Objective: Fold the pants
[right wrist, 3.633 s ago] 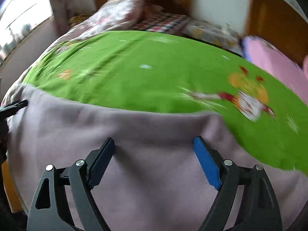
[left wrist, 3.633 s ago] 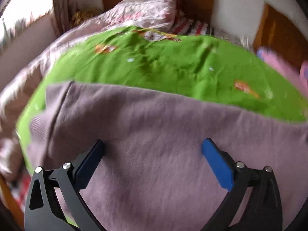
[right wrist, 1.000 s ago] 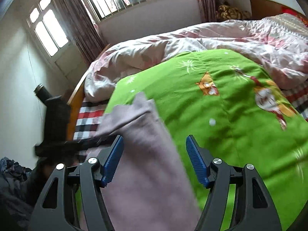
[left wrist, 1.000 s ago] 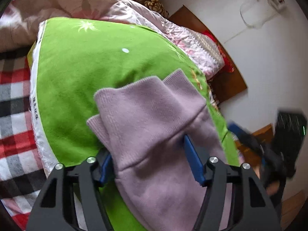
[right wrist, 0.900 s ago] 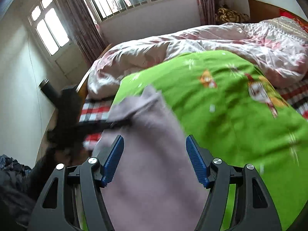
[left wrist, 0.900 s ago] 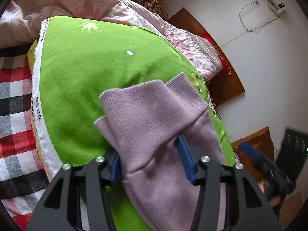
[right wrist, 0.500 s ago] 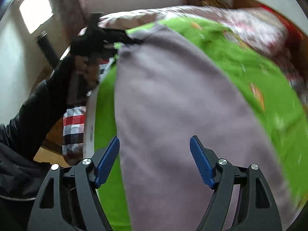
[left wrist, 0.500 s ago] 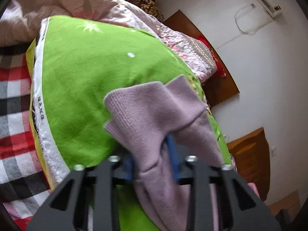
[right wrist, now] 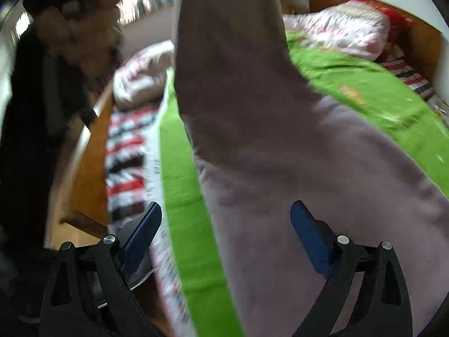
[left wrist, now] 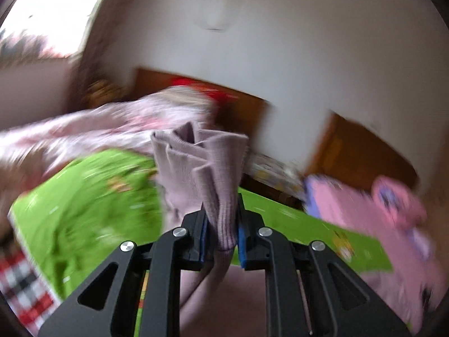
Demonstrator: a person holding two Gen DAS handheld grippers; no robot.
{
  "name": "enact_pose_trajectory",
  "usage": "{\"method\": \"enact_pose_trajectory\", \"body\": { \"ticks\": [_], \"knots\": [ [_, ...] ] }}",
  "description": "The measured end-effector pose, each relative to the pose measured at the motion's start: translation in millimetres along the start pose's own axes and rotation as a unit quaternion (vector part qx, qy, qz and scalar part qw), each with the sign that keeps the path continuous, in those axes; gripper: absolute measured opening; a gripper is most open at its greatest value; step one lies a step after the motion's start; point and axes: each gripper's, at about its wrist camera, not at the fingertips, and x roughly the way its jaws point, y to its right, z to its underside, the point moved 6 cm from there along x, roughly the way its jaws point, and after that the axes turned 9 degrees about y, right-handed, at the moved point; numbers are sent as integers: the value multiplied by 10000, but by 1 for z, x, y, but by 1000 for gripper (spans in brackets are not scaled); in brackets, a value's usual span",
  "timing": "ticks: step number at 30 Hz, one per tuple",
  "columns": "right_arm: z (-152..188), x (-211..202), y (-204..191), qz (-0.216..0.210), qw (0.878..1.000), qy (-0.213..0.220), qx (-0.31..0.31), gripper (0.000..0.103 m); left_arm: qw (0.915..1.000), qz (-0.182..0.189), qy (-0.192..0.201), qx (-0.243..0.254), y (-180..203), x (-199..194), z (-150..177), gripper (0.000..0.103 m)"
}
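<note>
The pants are mauve knit (right wrist: pixel 322 151) and lie on a green blanket (right wrist: pixel 364 81) on the bed. My left gripper (left wrist: pixel 222 227) is shut on their ribbed cuff end (left wrist: pixel 207 157), which stands bunched above the blue pads and is lifted off the bed. In the right wrist view that lifted end rises as a tall strip (right wrist: pixel 224 28) toward the person's hand at upper left. My right gripper (right wrist: pixel 226 224) is open and empty, low over the pants near the blanket's left edge.
A pink floral quilt (right wrist: pixel 336 25) and wooden headboard (left wrist: pixel 238 112) are at the bed's head. A plaid sheet (right wrist: pixel 126 146) and wooden bed rail (right wrist: pixel 84 154) run along the left. Pink bedding (left wrist: pixel 364 213) lies to the right.
My left gripper closed on the cuff end and lifted it up off the blanket, swinging toward the headboard. My right gripper stayed open and dropped lower over the pants.
</note>
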Motion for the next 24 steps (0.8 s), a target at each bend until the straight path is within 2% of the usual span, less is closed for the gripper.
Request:
{"method": "enact_pose_trajectory", "body": {
  "ticks": [1,3,5,8,9,10,11,12,13,15,18,20,21,23,24],
  "knots": [
    [4,-26,7,0,9993,329,200,91,9987,305,-68,405,38,1,9,16],
    [10,-67,26,122,9947,787,644,91,9924,768,-257,922,88,7,34,16],
    [26,-112,54,410,9842,1234,1201,91,9804,1232,-652,1391,134,17,80,16],
    [60,-179,108,820,9476,1893,2438,91,9556,1760,-1689,1656,172,44,165,17],
    [71,-196,123,912,9339,2039,2794,91,9396,1889,-2204,1813,181,53,202,18],
    [81,-206,134,1063,9239,2089,3026,91,9298,1915,-2461,1957,181,59,223,23],
    [85,-210,139,1178,9197,2086,3112,91,9263,1929,-2471,2089,184,58,233,25],
    [89,-213,145,1341,9149,2078,3191,91,9254,2097,-2390,2064,186,50,229,43],
    [91,-214,148,1407,9116,2092,3248,91,9230,2259,-2449,1925,183,47,226,70],
    [86,-203,147,1315,9099,2105,3324,91,9252,2544,-2337,1572,174,34,208,90],
    [80,-178,144,1140,9165,1906,3326,91,9364,2695,-1810,1334,147,5,172,99],
    [78,-157,140,947,9234,1660,3328,91,9519,2342,-1625,1126,117,-3,156,101],
    [75,-142,134,722,9268,1471,3378,91,9622,1968,-1620,961,91,-3,153,101],
    [75,-114,119,341,9300,1050,3506,91,9748,1312,-1643,748,52,-2,152,101],
    [77,-104,116,252,9308,881,3539,91,9779,1079,-1666,660,39,-1,151,101]
  ]
}}
